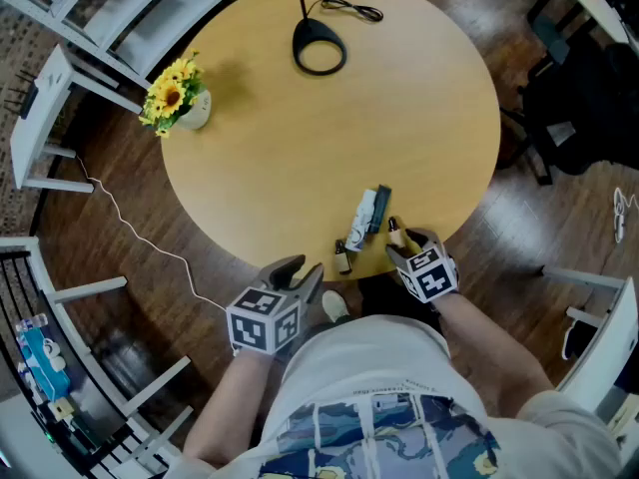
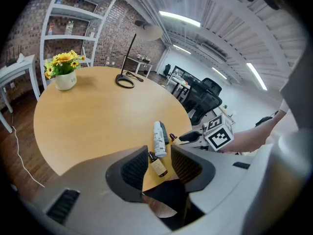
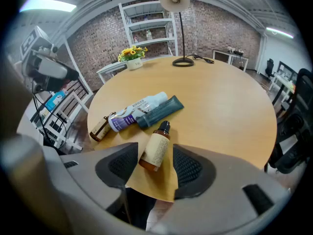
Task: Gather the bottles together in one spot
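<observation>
Near the front edge of the round wooden table (image 1: pixel 300 148) lie a white bottle (image 1: pixel 364 220), a dark teal tube (image 1: pixel 380 209) touching it, and a small amber bottle (image 1: pixel 343 258). A second amber bottle with a cream label (image 3: pixel 155 150) lies on the table between the fingers of my right gripper (image 3: pixel 154 151); the jaws are open, with a gap on each side of it. My left gripper (image 1: pixel 300 270) is open and empty just off the table's edge. Its own view looks through the jaws at the small amber bottle (image 2: pixel 157 164) and the white bottle (image 2: pixel 159 139).
A vase of yellow flowers (image 1: pixel 178 98) stands at the table's left edge, and a black lamp base (image 1: pixel 319 48) with its cable at the far side. White shelving (image 1: pixel 120 18) lines the left; a black office chair (image 1: pixel 579 108) sits at the right.
</observation>
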A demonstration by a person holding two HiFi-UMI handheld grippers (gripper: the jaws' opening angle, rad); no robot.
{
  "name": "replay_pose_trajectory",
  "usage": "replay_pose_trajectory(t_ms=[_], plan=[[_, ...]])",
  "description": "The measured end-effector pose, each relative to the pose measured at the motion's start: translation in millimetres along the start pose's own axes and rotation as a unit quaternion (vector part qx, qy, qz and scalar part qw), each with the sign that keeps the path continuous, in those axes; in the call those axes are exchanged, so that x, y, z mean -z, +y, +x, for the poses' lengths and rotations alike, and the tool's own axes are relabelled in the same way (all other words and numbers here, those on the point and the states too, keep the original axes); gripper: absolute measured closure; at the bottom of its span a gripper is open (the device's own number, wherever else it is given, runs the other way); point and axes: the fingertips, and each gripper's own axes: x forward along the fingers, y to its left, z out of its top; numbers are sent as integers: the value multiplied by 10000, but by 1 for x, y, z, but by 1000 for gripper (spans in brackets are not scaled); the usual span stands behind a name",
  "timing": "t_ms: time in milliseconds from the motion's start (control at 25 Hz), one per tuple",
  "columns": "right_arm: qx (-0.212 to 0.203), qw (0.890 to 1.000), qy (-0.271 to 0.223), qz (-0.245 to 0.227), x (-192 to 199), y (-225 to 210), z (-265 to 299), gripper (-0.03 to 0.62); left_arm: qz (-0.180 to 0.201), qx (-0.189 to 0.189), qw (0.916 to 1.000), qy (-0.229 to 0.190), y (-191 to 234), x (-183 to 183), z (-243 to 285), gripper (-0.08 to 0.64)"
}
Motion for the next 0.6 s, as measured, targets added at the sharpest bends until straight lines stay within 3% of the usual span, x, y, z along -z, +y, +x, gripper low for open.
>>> replay_pose_trajectory(t_ms=[120, 360, 480, 600], plan=[[23, 9997, 161, -175, 1, -8, 6, 431, 36, 65, 10000, 36, -7, -11, 16, 417], [-98, 9998, 145, -51, -2, -21, -5, 439, 68, 213, 9996, 159, -17, -31, 40, 417], [-242, 9994, -220, 61, -21, -27, -28, 439, 28, 396, 9991, 146, -27, -47, 53, 417], [-405, 9952, -887, -59, -59, -28, -59, 439, -262, 971, 9949, -57, -50, -74, 65, 417]])
